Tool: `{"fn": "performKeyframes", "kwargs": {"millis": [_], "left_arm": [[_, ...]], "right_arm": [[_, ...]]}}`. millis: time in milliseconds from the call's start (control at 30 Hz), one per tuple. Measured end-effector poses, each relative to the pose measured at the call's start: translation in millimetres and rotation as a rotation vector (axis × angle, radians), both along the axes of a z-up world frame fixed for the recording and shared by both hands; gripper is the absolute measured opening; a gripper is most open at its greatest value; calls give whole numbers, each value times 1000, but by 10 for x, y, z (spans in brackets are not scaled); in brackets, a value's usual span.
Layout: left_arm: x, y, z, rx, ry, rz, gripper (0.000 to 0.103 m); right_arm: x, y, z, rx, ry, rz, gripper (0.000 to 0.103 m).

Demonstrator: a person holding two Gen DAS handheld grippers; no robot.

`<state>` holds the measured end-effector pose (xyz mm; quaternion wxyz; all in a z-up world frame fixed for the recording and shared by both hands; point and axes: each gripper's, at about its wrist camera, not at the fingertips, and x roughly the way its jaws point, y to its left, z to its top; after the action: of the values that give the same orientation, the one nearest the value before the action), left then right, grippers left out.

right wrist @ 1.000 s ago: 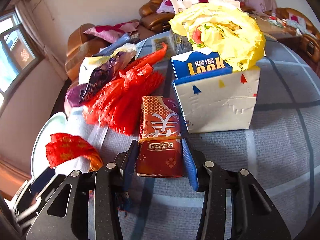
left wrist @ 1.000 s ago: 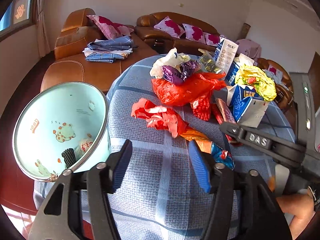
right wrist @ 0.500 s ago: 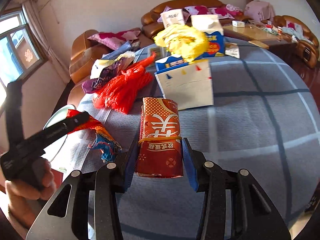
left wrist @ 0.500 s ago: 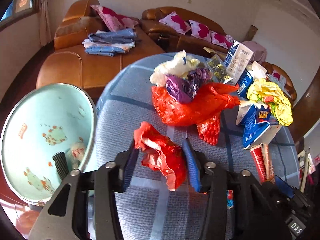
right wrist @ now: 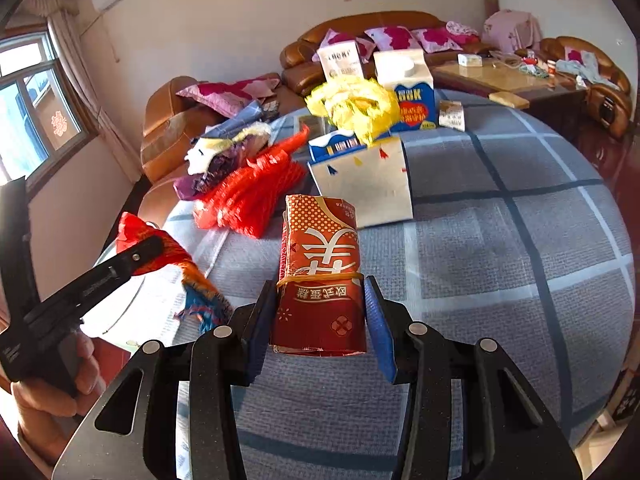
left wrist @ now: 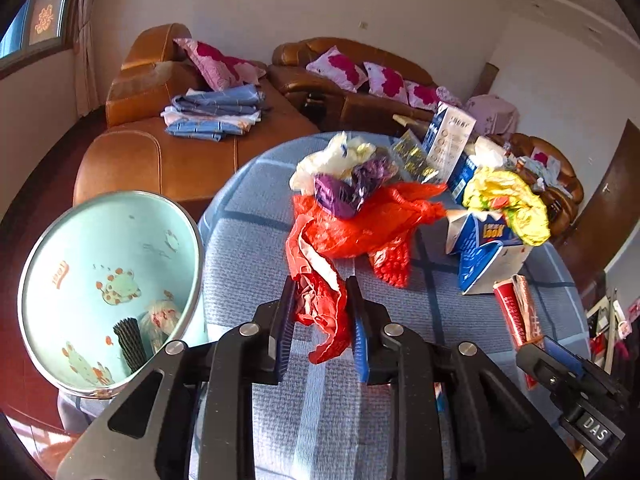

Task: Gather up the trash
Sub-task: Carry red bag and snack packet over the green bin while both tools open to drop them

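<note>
1. Sunlit living room: brown leather sofas with pink cushions stand behind a round table (left wrist: 256, 240) under a blue checked cloth, and most of the trash lies in a loose heap toward its far side.
2. Left tool (left wrist: 322, 312) is closed on a crumpled red wrapper (left wrist: 320, 300), which looks lifted off the cloth with its tail hanging below the fingers. Right tool (right wrist: 320, 312) is clamped on a flat red packet (right wrist: 322, 276) bound with a yellow rubber band, its free end pointing toward the heap.
3. Judged step: carry both held pieces to the pale green bin (left wrist: 52, 240), which stands just off the table edge on the left side, its mouth tilted into the left view.
4. To do it well, I would swing the left tool over the bin mouth first, since it is nearer, and open only when the dangling tail is inside the rim; thin film tends to cling to a pad or drift.
5. The right tool has to cross toward the left afterwards; keeping the packet level and the two tools apart should avoid a knock.
6. Bin contents: a dark ribbed piece (left wrist: 128, 344) and a pale crumpled wad (left wrist: 160, 316) lie at the bottom; much room is left.
7. An open blue-and-white carton (right wrist: 368, 192) on the table holds a bunched yellow plastic bag (right wrist: 352, 106) in its top. A red mesh bag (right wrist: 248, 196) and a purple and white bundle (left wrist: 344, 176) await collection.
</note>
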<state>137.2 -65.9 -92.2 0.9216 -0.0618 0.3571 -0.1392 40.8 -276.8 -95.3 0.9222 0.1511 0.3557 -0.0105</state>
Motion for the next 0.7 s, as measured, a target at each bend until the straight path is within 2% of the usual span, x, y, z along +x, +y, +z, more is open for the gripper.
{"fn": "performKeyframes", "kwargs": {"millis": [233, 433, 700], "left_arm": [[-184, 120, 279, -30, -72, -7, 24], [-262, 204, 457, -24, -120, 3, 24], [-392, 619, 586, 5, -166, 77, 24]], "right_arm": [[-49, 122, 109, -18, -40, 11, 44], [-69, 230, 194, -27, -62, 30, 44], [-7, 496, 291, -46, -78, 83, 44]]}}
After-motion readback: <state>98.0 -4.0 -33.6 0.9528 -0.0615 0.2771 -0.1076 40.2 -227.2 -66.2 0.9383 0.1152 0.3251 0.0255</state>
